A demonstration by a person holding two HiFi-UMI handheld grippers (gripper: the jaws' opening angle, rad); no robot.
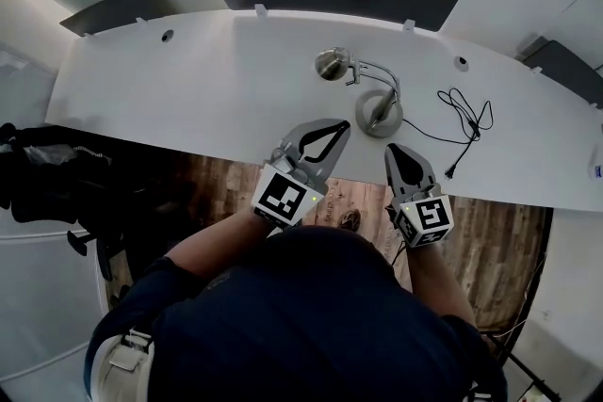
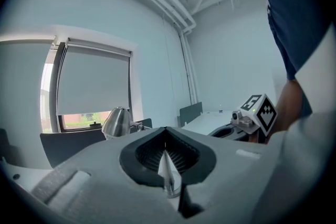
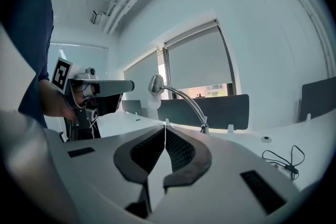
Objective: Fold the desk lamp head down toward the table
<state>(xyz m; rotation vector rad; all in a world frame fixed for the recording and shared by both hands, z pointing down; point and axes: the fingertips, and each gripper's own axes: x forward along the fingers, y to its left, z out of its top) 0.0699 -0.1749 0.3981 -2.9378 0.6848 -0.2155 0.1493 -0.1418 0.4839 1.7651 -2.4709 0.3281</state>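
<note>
A silver desk lamp [image 1: 379, 113] stands near the tabletop's [image 1: 188, 80] front edge, just beyond two closed, empty grippers. Its curved arm arches from the round base leftward toward the far edge and ends in a raised, shiny bell-shaped head [image 1: 331, 64]. The left gripper [image 1: 339, 126] is nearer the head, and the right gripper [image 1: 390, 149] faces the base.

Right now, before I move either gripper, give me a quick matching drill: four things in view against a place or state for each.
1 lamp head
2 lamp base
3 cord
4 left gripper

A loose on the desk, right of the base
B jaws shut, empty
C raised on the curved arm
D flat on the desk near its front edge

Pairs: 1-C, 2-D, 3-A, 4-B
</note>
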